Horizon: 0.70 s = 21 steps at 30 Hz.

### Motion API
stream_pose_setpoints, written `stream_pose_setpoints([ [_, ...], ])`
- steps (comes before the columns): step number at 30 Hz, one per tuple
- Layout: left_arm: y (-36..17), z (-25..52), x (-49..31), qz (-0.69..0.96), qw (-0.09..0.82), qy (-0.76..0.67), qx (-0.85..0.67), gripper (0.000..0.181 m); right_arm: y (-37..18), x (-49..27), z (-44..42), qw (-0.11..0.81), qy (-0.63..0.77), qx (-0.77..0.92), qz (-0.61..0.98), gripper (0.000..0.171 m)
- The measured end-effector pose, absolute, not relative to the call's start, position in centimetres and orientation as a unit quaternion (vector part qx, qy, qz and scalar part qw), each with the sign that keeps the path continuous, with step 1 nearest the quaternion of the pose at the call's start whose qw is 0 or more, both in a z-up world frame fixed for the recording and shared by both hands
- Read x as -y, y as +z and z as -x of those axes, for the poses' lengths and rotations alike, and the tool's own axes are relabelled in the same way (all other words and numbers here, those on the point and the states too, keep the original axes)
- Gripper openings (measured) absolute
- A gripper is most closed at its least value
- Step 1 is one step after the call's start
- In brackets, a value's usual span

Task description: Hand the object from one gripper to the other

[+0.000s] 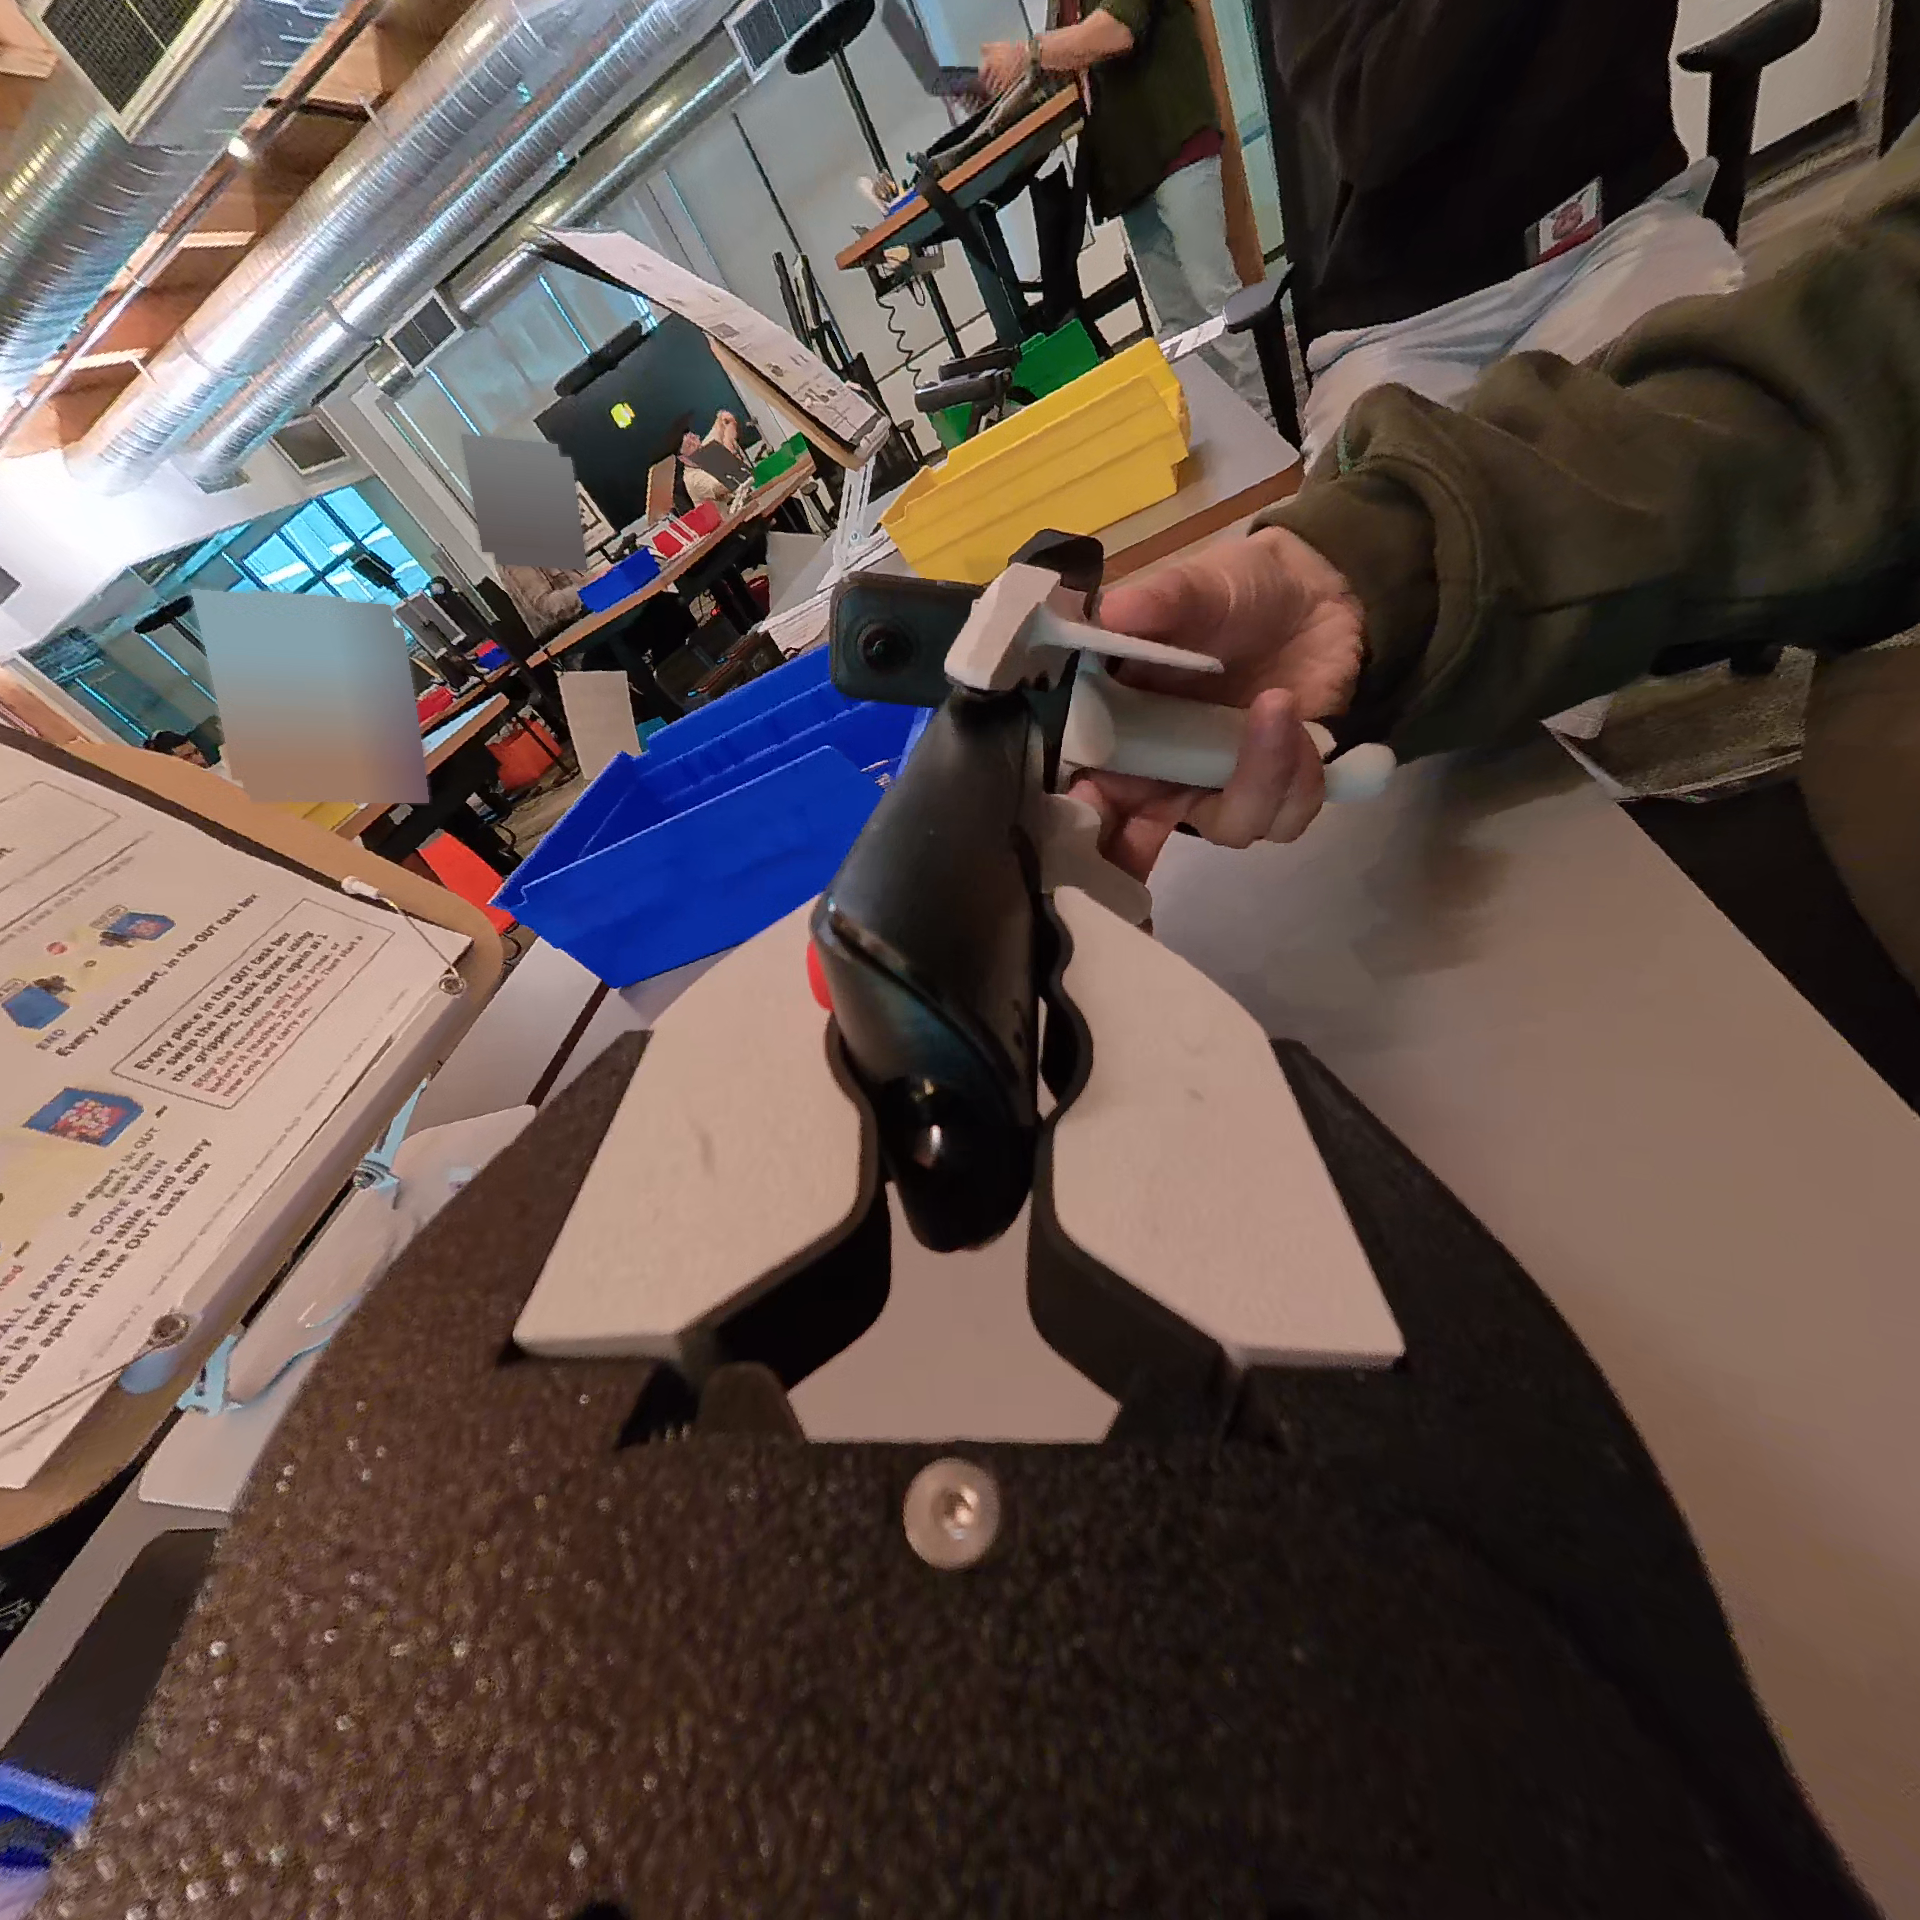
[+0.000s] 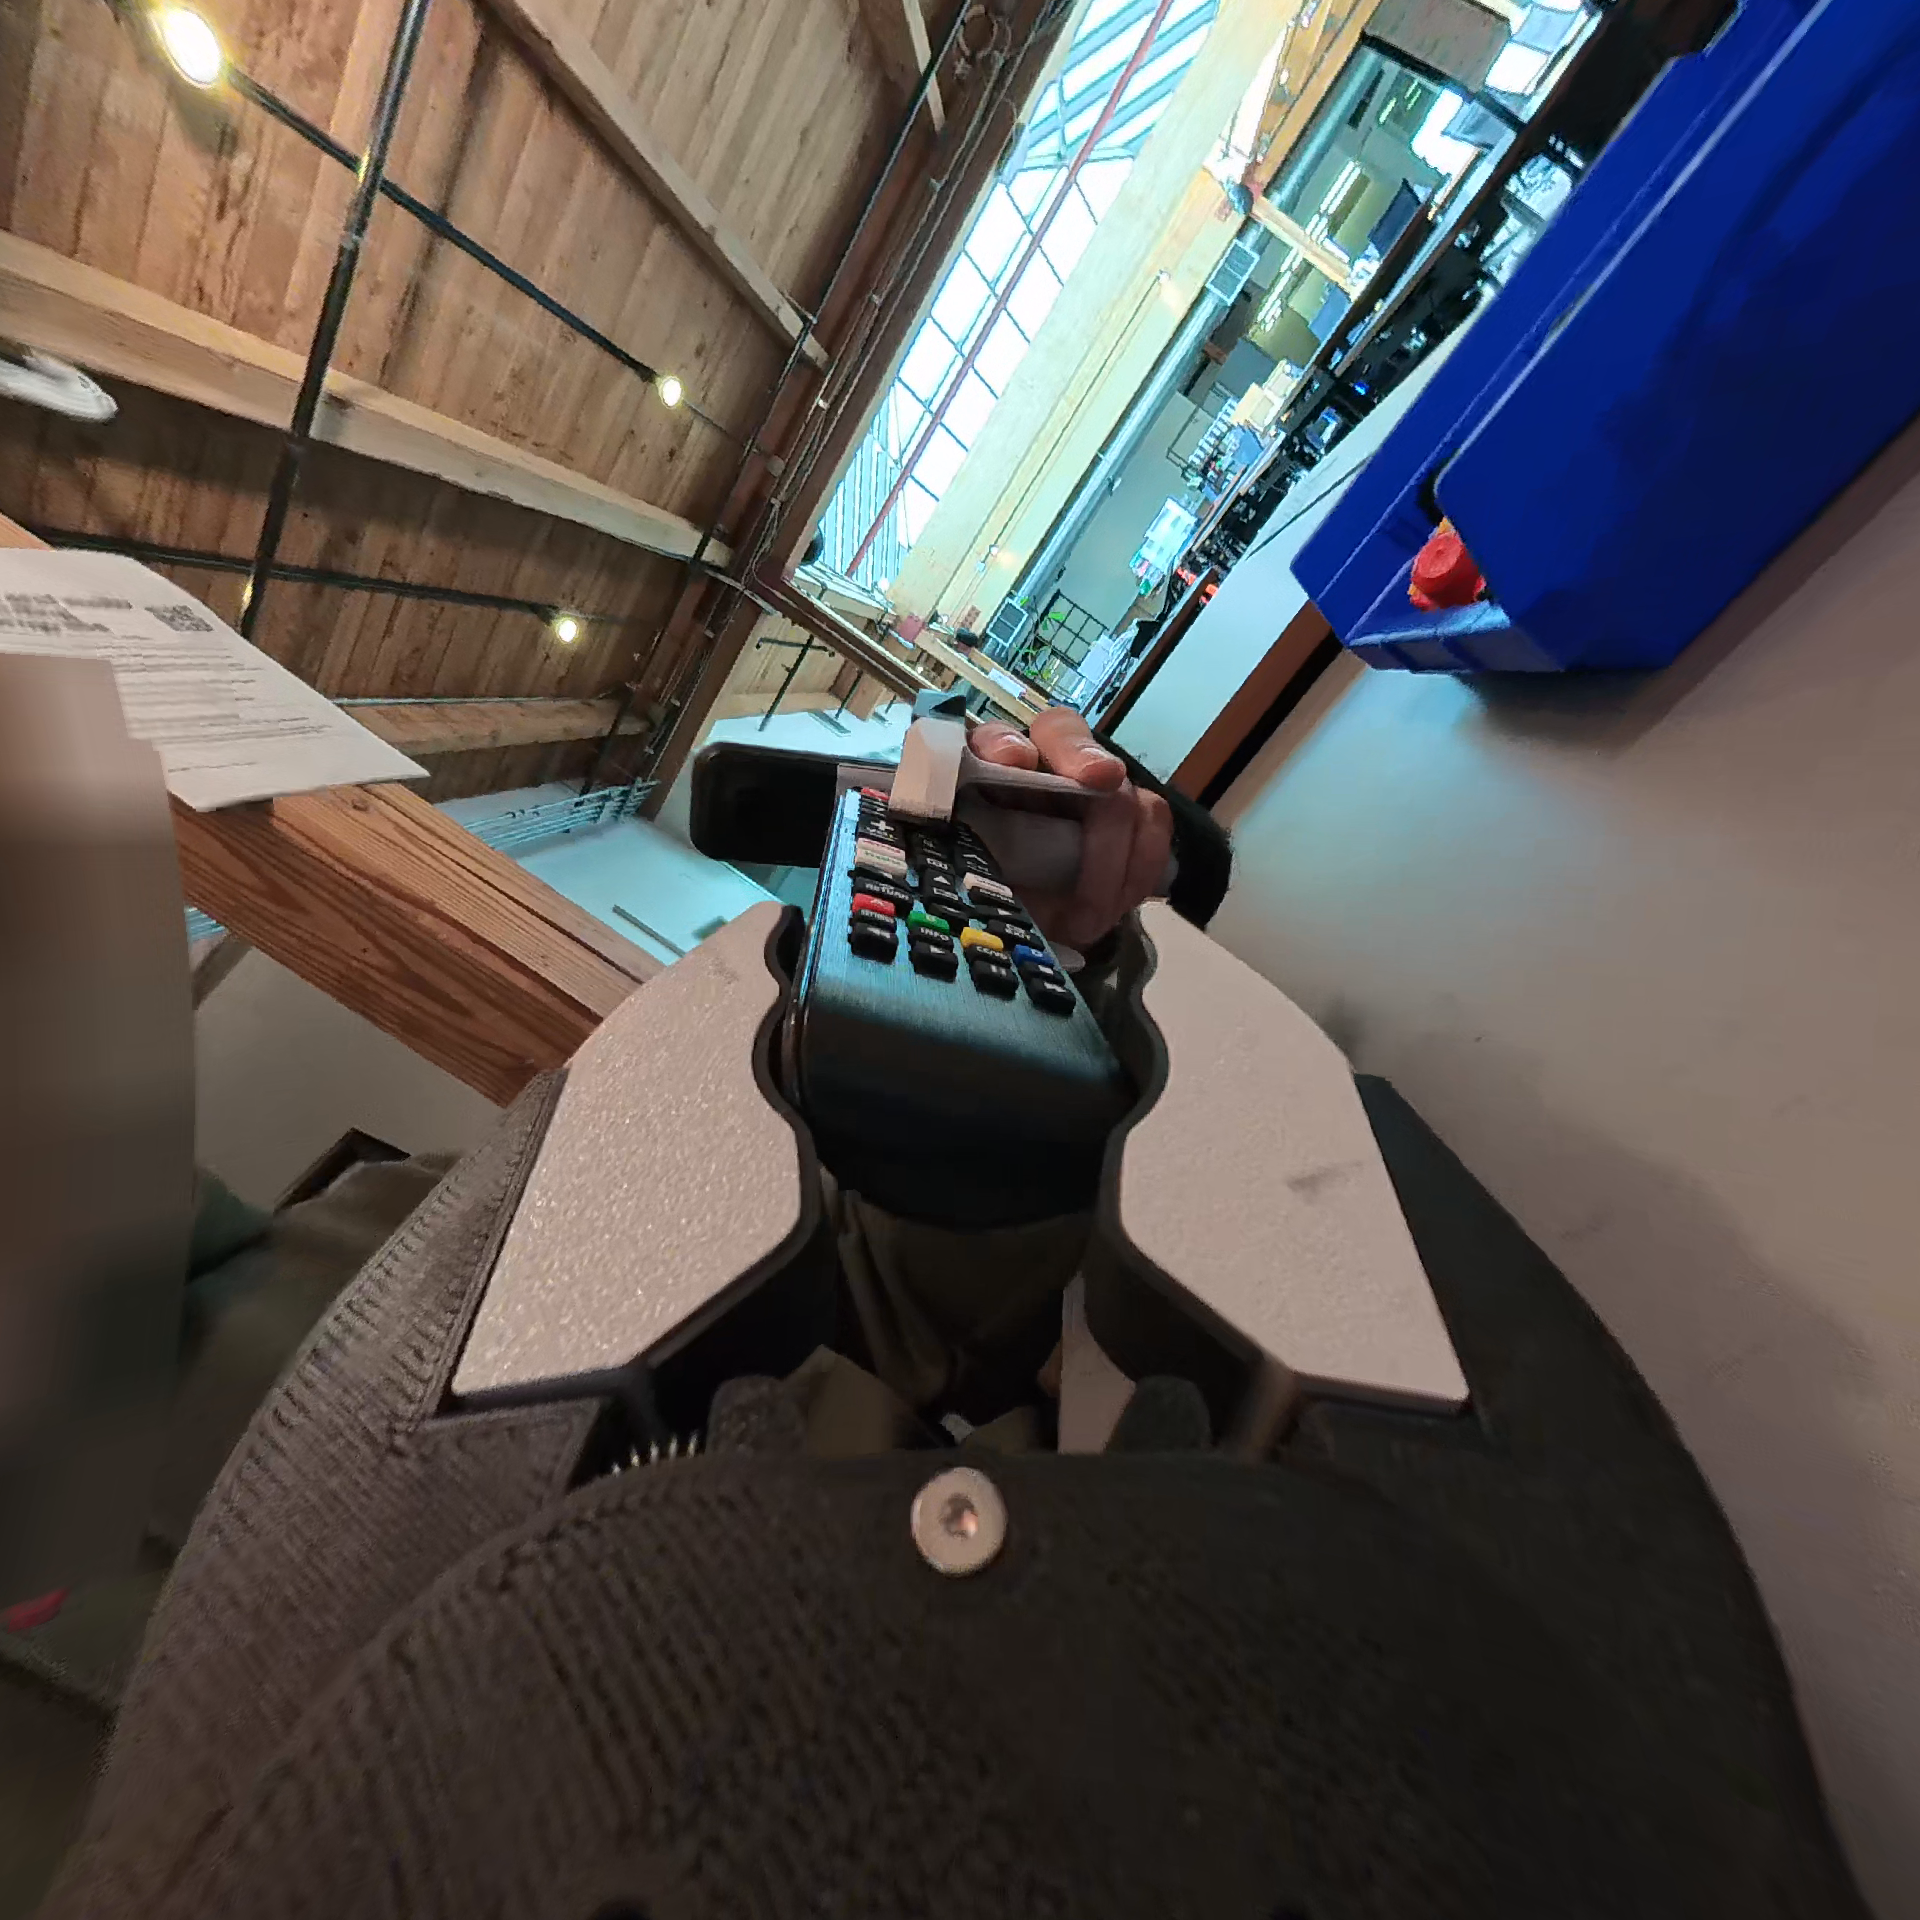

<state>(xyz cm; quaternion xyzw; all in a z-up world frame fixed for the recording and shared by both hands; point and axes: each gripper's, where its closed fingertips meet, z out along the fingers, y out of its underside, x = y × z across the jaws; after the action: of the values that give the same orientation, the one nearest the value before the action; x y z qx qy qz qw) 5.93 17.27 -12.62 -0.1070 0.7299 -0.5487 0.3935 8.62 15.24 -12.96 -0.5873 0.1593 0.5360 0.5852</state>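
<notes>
We are holding a black remote control in mid-air above the grey table, between our two grippers, each clamped on one end of it. The left gripper is pinching one end edge-on, its pale fingers pressing on either side, a red button showing at the rim. The right gripper is gripping the plain end across its width, the coloured keys facing the camera. In the left wrist view, the right gripper is showing farther off, its hand in an olive sleeve squeezing the handle. Stacked blue bins are sitting at the table's far edge, with yellow bins on the next table beyond and an instruction sheet propped on a board at the left edge.
</notes>
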Motion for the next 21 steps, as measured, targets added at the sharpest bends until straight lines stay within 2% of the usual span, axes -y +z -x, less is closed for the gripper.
stream_pose_setpoints([
  [14, -11.9, -6.1, -17.6, 0.142, 0.389, -0.577, -0.704, 0.032, -11.3, -14.9, -8.4, 0.670, 0.412, -0.051, 0.615, 0.057],
  [18, -11.8, -6.4, -17.5, 0.165, 0.364, -0.608, -0.686, 0.042, -10.5, -14.4, -8.5, 0.692, 0.377, -0.020, 0.616, 0.057],
  [21, -11.8, -6.9, -17.4, 0.211, 0.319, -0.637, -0.669, 0.063, -9.0, -13.6, -8.7, 0.720, 0.331, 0.014, 0.610, 0.057],
])
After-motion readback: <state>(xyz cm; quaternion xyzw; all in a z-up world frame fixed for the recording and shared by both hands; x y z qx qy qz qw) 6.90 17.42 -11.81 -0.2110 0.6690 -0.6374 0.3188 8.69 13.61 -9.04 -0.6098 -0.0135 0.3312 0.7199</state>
